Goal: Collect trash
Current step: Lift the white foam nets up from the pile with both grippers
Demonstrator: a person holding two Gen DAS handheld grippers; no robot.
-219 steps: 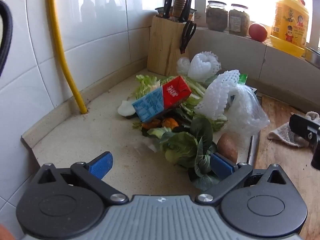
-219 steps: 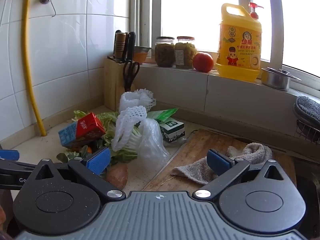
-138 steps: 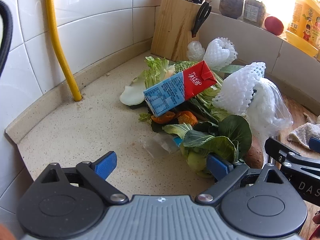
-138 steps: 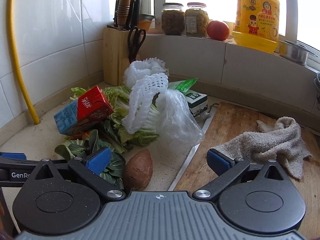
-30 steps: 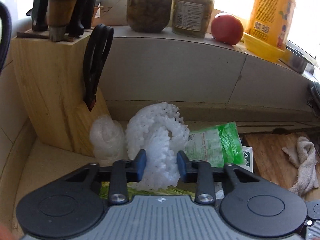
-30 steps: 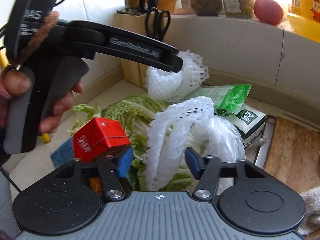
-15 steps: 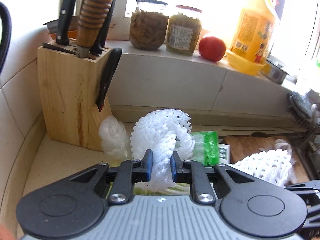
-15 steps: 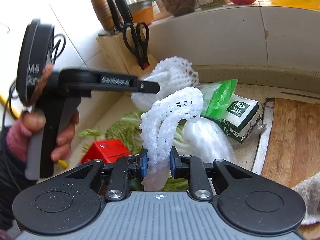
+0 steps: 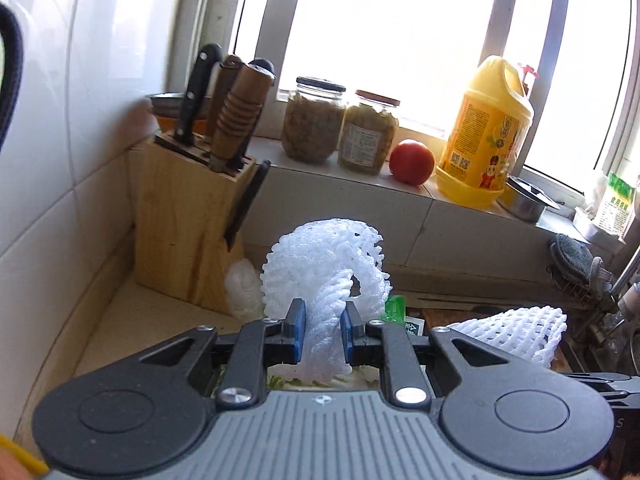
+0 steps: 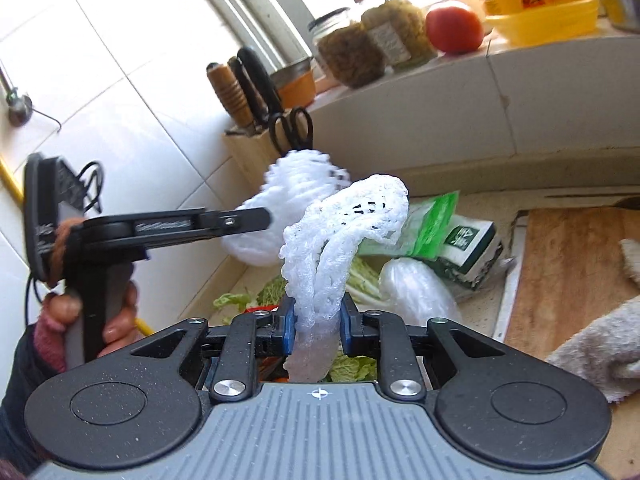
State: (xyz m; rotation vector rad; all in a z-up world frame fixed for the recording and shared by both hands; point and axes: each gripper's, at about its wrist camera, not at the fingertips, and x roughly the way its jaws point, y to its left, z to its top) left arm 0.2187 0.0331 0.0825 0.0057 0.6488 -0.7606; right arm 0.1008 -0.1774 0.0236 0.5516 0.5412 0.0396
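Left gripper (image 9: 323, 334): pinched narrow on a white foam mesh fruit sleeve (image 9: 326, 280), the blue pads pressing its lower strip from both sides; its jaws have just been closing on that sleeve.
Right gripper (image 10: 317, 330): also clamped narrow, on a second white foam net sleeve (image 10: 340, 236); its jaws have just been closing, with that net between them.
Why a pinch at the base: foam netting is light and squashy, so a thin bunched end likely gives the pads something firm to bite.
Why held high: each sleeve hangs in the air clear of the green cabbage leaves (image 10: 240, 300) and the clear plastic bag (image 10: 416, 292) on the counter, probably so nothing drags along.
Left sleeve, axis: long axis runs from the pads toward 12 o'clock, its top curling over toward 1 o'clock.
Right sleeve, axis: rises toward 12 o'clock, then bends to 2 o'clock, open end forward.
Where: the right sleeve appears at 4 o'clock in the left wrist view; the wooden knife block (image 9: 188, 224) stands at 10 o'clock.
Stage: apparently lift-off; no bin is visible.
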